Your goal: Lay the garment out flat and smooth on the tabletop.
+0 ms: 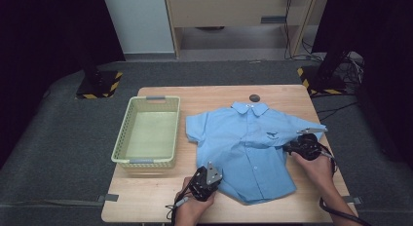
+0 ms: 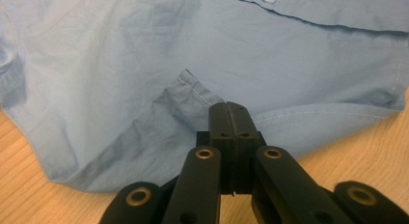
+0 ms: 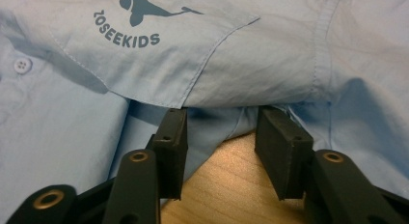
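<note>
The light-blue kids' shirt (image 1: 248,148) lies flat, mid-counter toward the right edge. Left gripper (image 2: 226,108) fingers pressed together at the hem fold; right gripper (image 3: 226,137) fingers spread under the side fold. Push deeper before pinching, then lift evenly.

A: From my remote station I note a wooden table (image 1: 160,192) carrying a blue shirt (image 1: 248,148), laid flat.

B: Confirmed. A green basket (image 1: 148,133) sits beyond the left gripper (image 1: 208,179); a dark disc (image 1: 254,97) lies farther off.
</note>
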